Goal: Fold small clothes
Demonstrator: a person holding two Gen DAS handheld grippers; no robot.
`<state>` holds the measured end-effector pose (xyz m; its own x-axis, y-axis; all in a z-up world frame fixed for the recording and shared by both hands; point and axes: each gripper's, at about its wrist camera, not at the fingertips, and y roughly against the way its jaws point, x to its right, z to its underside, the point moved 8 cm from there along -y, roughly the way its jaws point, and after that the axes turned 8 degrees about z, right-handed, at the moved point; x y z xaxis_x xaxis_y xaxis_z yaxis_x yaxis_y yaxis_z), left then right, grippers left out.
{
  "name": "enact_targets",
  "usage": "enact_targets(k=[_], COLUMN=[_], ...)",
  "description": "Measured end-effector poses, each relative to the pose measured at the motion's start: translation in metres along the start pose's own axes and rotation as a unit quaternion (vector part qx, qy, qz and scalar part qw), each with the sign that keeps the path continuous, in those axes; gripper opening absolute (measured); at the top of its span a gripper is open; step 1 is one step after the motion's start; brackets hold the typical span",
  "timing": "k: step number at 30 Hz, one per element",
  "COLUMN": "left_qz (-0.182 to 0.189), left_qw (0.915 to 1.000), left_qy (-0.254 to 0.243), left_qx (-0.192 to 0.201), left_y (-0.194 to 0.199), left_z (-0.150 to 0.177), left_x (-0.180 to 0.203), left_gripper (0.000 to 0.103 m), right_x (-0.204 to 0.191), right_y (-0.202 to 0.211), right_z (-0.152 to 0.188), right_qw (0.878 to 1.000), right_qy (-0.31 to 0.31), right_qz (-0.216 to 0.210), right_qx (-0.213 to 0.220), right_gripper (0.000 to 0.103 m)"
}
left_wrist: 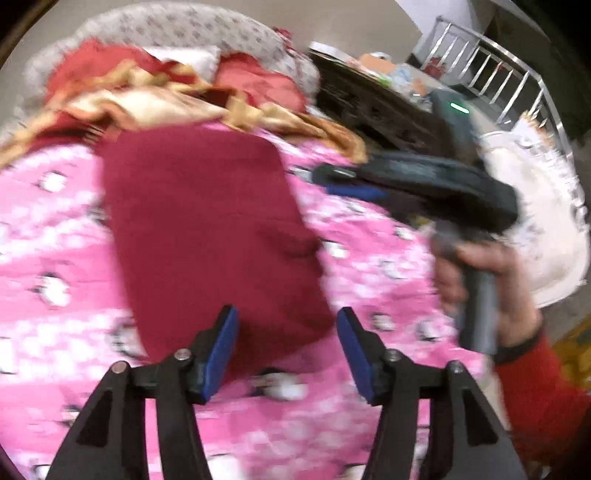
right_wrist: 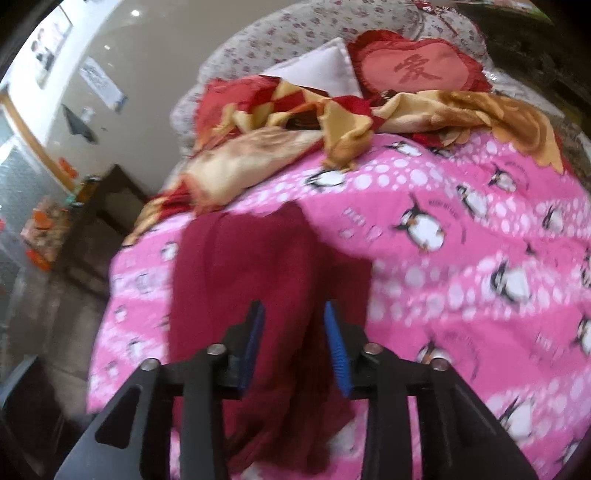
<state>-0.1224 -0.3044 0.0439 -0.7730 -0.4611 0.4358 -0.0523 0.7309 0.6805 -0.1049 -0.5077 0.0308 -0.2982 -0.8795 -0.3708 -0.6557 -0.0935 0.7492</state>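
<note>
We note a dark red cloth point(left_wrist: 207, 229) lying folded flat on a pink penguin-print blanket point(left_wrist: 55, 332) that covers the bed. From the left wrist view it reads as a rough rectangle, its near edge just ahead of our left gripper point(left_wrist: 288, 332). That gripper's fingers point(left_wrist: 221, 350) stand apart, blue pads facing each other, and nothing is pinched between them; the cloth's near corner shows in the gap, but the pads look clear of it.

The right gripper point(right_wrist: 293, 332) points down over the same cloth point(right_wrist: 258, 266) from the other side. Its fingers point(right_wrist: 338, 354) are also apart. The cloth passes below and between them, bunched in long ridges there, and we cannot tell whether the pads touch the fabric; they do not appear to press on it.

In the left wrist view the right gripper's dark body point(left_wrist: 424, 184) sits at the right of the frame, held by a hand point(left_wrist: 491, 291) with a red sleeve point(left_wrist: 535, 398) behind it. Both views are blurred.

Farther up the bed lies a rumpled red and gold blanket point(right_wrist: 332, 122), touching the far edge of the pink one. Beyond it sit a white pillow point(right_wrist: 325, 70) and a red heart-shaped cushion point(right_wrist: 417, 66), side by side against a floral headboard point(right_wrist: 280, 33). A dark wooden table point(left_wrist: 369, 99) stands beside the bed, with small items on it too blurred to name.
</note>
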Motion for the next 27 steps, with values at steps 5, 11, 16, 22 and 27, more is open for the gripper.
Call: enact_targets(k=[5, 11, 16, 22, 27], left_qz=[-0.062, -0.07, -0.081, -0.094, -0.107], left_qw=[0.9978, 0.997, 0.9955, 0.9943, 0.9927], left_qy=[0.023, 0.028, 0.044, 0.051, 0.056], left_qx=[-0.004, -0.019, -0.02, 0.002, 0.003], left_y=[-0.005, -0.017, -0.022, -0.013, -0.023], left_z=[0.01, 0.027, 0.03, 0.019, 0.016], left_x=[-0.035, -0.044, -0.056, -0.063, -0.065], left_gripper=[0.059, 0.059, 0.059, 0.06, 0.064], right_x=[-0.023, 0.01, 0.008, -0.032, -0.037], right_y=[-0.026, -0.014, -0.007, 0.028, -0.011], right_z=[0.038, 0.043, 0.046, 0.035, 0.055], right_qw=[0.999, 0.998, 0.999, 0.996, 0.994], right_qy=[0.026, 0.018, 0.018, 0.075, 0.094], right_qz=[-0.013, 0.054, 0.051, 0.043, 0.051], right_qx=[-0.046, -0.009, -0.007, 0.035, -0.003], right_gripper=[0.059, 0.037, 0.037, 0.047, 0.047])
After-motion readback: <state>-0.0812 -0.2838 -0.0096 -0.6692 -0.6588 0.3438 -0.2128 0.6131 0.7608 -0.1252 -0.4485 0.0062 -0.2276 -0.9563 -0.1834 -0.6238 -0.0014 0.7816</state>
